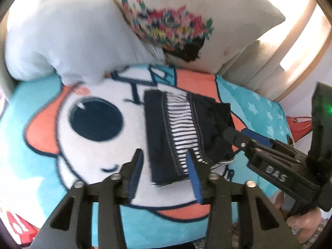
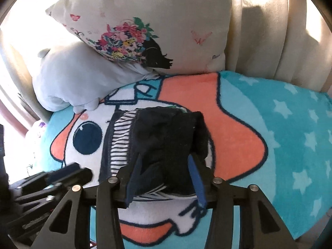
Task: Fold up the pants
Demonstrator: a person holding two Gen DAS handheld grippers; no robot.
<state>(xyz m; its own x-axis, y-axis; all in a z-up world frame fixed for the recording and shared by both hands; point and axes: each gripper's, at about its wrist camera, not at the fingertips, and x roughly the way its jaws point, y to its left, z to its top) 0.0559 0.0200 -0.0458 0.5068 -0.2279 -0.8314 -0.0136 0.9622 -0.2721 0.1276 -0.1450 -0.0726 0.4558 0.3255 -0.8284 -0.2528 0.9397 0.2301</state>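
Note:
The small dark navy pants [image 1: 178,132] with a striped white lining lie folded on a cartoon blanket [image 1: 62,145]. My left gripper [image 1: 166,166] is open, its fingers astride the near edge of the pants, holding nothing. My right gripper [image 2: 164,178] has its jaws wide apart around the bunched dark pants [image 2: 166,145], with the fabric between the pads. In the left wrist view the right gripper [image 1: 230,133] reaches in from the right and touches the pants' right side. The left gripper [image 2: 68,172] shows at the lower left of the right wrist view.
A pale blue plush toy [image 1: 62,41] and a cream cushion with a flower print [image 1: 186,20] lean on the beige chair back [image 2: 269,31]. The turquoise starred part of the blanket [image 2: 290,134] spreads to the right. A red object [image 1: 298,126] lies beyond the blanket's right edge.

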